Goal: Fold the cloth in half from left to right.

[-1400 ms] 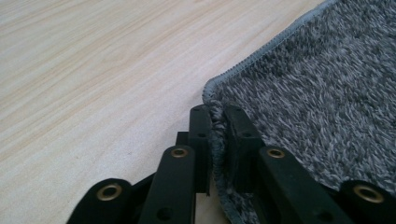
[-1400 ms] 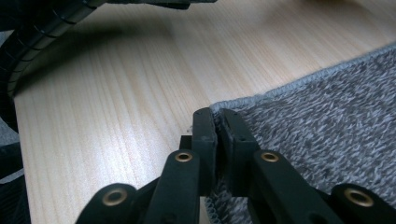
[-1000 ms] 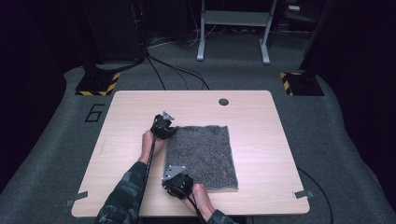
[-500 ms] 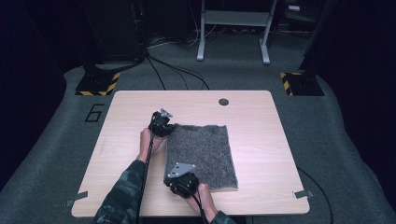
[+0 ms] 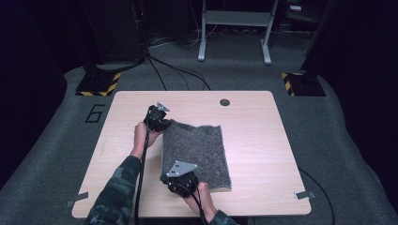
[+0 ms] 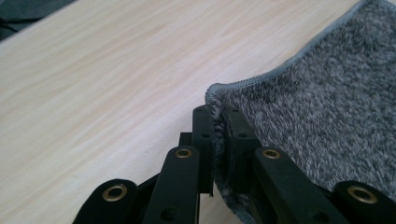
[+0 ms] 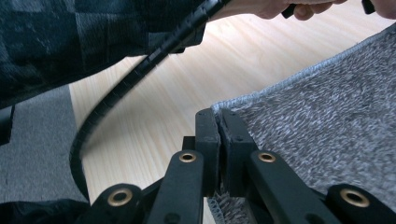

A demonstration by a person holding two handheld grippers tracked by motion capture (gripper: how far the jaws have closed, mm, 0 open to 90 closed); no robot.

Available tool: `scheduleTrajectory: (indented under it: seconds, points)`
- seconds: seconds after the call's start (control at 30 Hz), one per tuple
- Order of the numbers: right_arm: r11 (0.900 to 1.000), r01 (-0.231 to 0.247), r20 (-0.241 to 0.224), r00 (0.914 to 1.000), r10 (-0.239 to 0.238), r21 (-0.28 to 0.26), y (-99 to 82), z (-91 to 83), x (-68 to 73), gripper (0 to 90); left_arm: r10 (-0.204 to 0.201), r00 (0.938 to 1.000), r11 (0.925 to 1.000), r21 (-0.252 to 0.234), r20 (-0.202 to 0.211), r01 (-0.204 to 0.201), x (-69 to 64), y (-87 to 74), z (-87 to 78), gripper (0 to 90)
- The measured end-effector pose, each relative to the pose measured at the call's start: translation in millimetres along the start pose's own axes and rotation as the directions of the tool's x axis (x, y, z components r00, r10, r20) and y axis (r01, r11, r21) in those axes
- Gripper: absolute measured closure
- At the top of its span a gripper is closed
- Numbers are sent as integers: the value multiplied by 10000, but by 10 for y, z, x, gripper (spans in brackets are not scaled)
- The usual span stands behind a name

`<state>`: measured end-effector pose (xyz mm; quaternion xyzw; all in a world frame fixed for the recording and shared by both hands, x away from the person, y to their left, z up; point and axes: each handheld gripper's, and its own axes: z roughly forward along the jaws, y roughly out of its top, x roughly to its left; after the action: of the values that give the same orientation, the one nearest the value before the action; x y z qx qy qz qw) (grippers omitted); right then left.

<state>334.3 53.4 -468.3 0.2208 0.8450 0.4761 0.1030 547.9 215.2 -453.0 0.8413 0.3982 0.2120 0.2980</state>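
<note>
- High view first: I've got the grey rug (image 5: 197, 150) lying roughly in the middle of the wooden table (image 5: 263, 145), and I'll place everything else off that rug.
- Left gripper (image 5: 159, 123) sits at the rug's far left corner. In the left gripper view the jaws are clamped tight on that fuzzy corner (image 6: 218, 100), with pile squeezed between them and the stitched hem curling up just above.
- Right gripper (image 5: 180, 180) is at the rug's near left corner, grey plate on top. In the right gripper view its jaws are pinched down on the hem there too (image 7: 219, 114).
- So the whole left edge of the rug is in my two claws and looks raised off the wood; the right side lies flat on the table.
- Left gripper's cable (image 7: 135, 79) runs along my camo sleeve (image 5: 117, 192), off the rug's left side.
- Small dark round cap (image 5: 225, 101) sits in the tabletop beyond the rug's far edge, well apart from it.
</note>
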Motion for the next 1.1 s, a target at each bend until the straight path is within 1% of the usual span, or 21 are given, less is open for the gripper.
scheduleTrajectory:
  seconds: [0.07, 0.13, 0.17, 0.23, 0.27, 0.3, 0.33, 0.37, 0.43, 0.5, 0.53, 0.6, 0.63, 0.67, 0.73, 0.8, 0.87, 0.9, 0.97, 1.07, 1.1]
  points:
    - [9997, -131, -6, 9999, 131, -227, 39, -22, 7, 872, -31, 10000, 10000, 64, 17, 31, 10, 36, -26, 843]
    - [9990, -130, -41, 9999, 128, -420, 82, -51, 15, 872, -1, 10000, 10000, 1, 15, 1, 28, 88, -74, 844]
    - [9986, -97, -13, 10000, 96, -515, 101, -60, 16, 871, 42, 10000, 10000, -85, -70, -43, 23, 107, -93, 845]
    - [9980, -132, 35, 9999, 134, -616, 132, -86, 25, 872, 157, 9998, 9999, 67, -93, -157, 13, 144, -112, 846]
    - [9977, -60, -32, 10000, 58, -678, 143, -94, 21, 871, 208, 9997, 9997, 85, -132, -207, 13, 164, -131, 845]
    - [9972, -131, -9, 9999, 131, -730, 157, -105, 27, 871, 221, 9996, 9997, 76, -182, -220, 14, 184, -149, 846]
    - [9970, -105, 26, 9999, 108, -773, 174, -113, 31, 871, 228, 9996, 9996, 175, -139, -226, 20, 217, -176, 846]
    - [9959, -117, 10, 9999, 118, -893, 195, -125, 36, 872, 290, 9993, 9995, 125, -215, -287, 20, 234, -192, 845]
    - [9947, -54, 58, 10000, 61, -1029, 232, -135, 36, 872, 523, 9979, 9983, 287, -376, -512, 26, 303, -241, 846]
    - [9932, -87, 59, 9999, 95, -1165, 292, -161, 33, 872, 667, 9961, 9972, 373, -576, -647, 50, 376, -315, 846]
    - [9911, -130, 43, 9999, 136, -1322, 329, -181, 30, 871, 699, 9955, 9968, 435, -647, -671, 59, 409, -345, 846]
    - [9882, -102, 126, 9998, 123, -1528, 367, -224, 34, 871, 704, 9952, 9969, 406, -678, -678, 65, 461, -390, 845]
    - [9864, -19, 184, 9998, 49, -1642, 373, -249, 32, 871, 840, 9935, 9957, 465, -768, -806, 60, 482, -402, 844]
    - [9862, -59, 237, 9997, 99, -1652, 366, -268, 32, 871, 954, 9923, 9941, 593, -789, -909, 41, 514, -407, 843]
    - [9863, -226, 202, 9995, 263, -1635, 316, -303, 7, 870, 1049, 9917, 9923, 744, -748, -993, 2, 556, -380, 837]
    - [9890, -230, 310, 9991, 278, -1464, 246, -329, -11, 868, 1018, 9930, 9920, 814, -605, -968, -38, 585, -323, 826]
    - [9905, -201, 408, 9988, 259, -1364, 159, -345, -41, 867, 875, 9955, 9923, 908, -364, -839, -103, 622, -227, 823]
    - [9913, -203, 448, 9986, 263, -1302, 116, -357, -63, 868, 892, 9954, 9913, 1008, -357, -852, -139, 638, -181, 823]
    - [9918, -430, 532, 9973, 497, -1207, 27, -390, -103, 867, 990, 9947, 9891, 1122, -281, -952, -205, 660, -89, 826]
    - [9898, -776, 693, 9939, 863, -1193, -93, -446, -166, 868, 1049, 9944, 9862, 1301, -151, -1021, -278, 686, 28, 833]
    - [9890, -824, 733, 9931, 918, -1229, -119, -458, -182, 868, 1131, 9936, 9844, 1365, -78, -1109, -302, 699, 70, 835]
